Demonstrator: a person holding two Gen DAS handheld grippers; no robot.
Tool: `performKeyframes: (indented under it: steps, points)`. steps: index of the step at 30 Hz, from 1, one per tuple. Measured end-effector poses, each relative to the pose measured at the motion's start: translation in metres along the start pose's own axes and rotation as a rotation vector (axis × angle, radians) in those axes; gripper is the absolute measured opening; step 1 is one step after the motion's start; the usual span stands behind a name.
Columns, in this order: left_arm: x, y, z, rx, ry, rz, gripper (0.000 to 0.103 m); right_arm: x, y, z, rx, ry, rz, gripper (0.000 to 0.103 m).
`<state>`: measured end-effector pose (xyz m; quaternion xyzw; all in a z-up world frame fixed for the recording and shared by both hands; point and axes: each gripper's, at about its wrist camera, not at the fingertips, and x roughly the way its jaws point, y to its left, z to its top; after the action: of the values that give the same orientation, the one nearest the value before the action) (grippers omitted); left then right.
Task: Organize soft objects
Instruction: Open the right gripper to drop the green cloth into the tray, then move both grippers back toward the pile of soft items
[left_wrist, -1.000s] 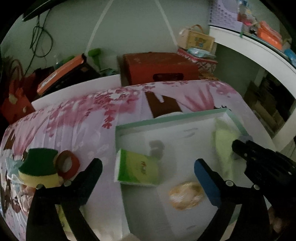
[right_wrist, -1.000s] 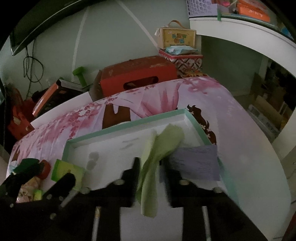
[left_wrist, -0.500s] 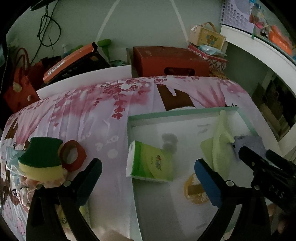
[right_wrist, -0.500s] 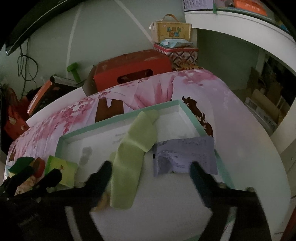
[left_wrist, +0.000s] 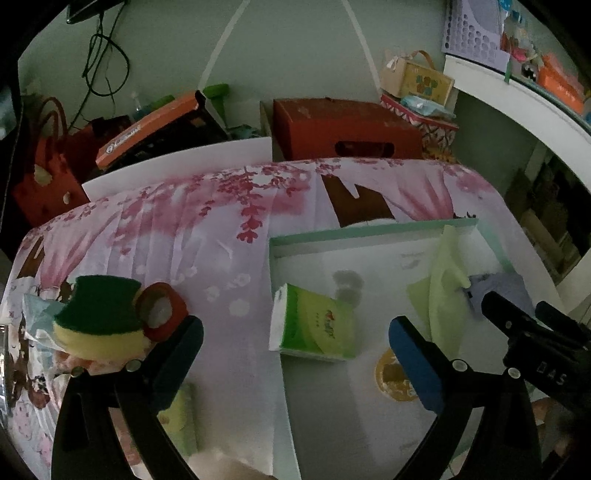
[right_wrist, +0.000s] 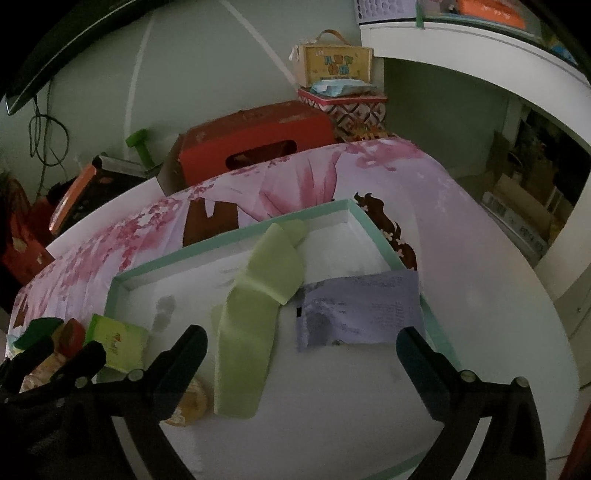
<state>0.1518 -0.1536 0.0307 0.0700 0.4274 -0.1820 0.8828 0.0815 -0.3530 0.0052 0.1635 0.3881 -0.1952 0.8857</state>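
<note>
A shallow white box with a mint rim (right_wrist: 229, 240) (left_wrist: 369, 230) lies on the floral cloth. In it lie a light green cloth (right_wrist: 255, 306) (left_wrist: 445, 291), a lilac pack (right_wrist: 360, 306) (left_wrist: 506, 286), a green tissue pack (left_wrist: 314, 325) (right_wrist: 116, 341) and a round yellow thing (left_wrist: 393, 376) (right_wrist: 188, 404). My right gripper (right_wrist: 301, 362) is open and empty just behind the green cloth. My left gripper (left_wrist: 295, 352) is open and empty above the box's left edge. A green-and-yellow sponge (left_wrist: 98, 317) and a red tape roll (left_wrist: 162, 314) lie to the left.
A red carton (left_wrist: 343, 127) (right_wrist: 255, 140), an orange-edged box (left_wrist: 147, 129), a red bag (left_wrist: 48, 173) and small gift boxes (right_wrist: 336, 66) stand behind the table. A white shelf (right_wrist: 480, 48) curves at the right. More soft items (left_wrist: 177, 417) lie under the left gripper.
My right gripper held the green cloth shut a second ago; it has opened and drawn back, and the cloth now lies in the box. My left gripper has drifted slightly left and back.
</note>
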Motion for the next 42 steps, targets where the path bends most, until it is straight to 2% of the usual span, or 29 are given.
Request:
performKeyframes:
  steps: [8,15,22,28,35,42]
  points:
    - [-0.037,0.024,0.003,-0.032,-0.063,-0.007,0.101,-0.023,0.013,0.004,-0.002,-0.077,0.041,0.103]
    - [-0.056,0.063,-0.002,-0.099,-0.082,0.02,0.101,-0.028,0.062,-0.003,-0.085,-0.086,0.153,0.103]
    - [-0.072,0.115,-0.013,-0.219,-0.102,0.048,0.101,-0.027,0.112,-0.017,-0.177,-0.075,0.249,0.103]
    - [-0.075,0.163,-0.025,-0.313,-0.084,0.098,0.101,-0.025,0.134,-0.027,-0.211,-0.05,0.291,0.103]
    - [-0.071,0.224,-0.044,-0.448,-0.053,0.096,0.101,-0.026,0.164,-0.032,-0.242,-0.02,0.347,0.103]
    - [-0.056,0.251,-0.056,-0.508,0.004,0.072,0.101,-0.026,0.201,-0.037,-0.311,0.0,0.388,0.103]
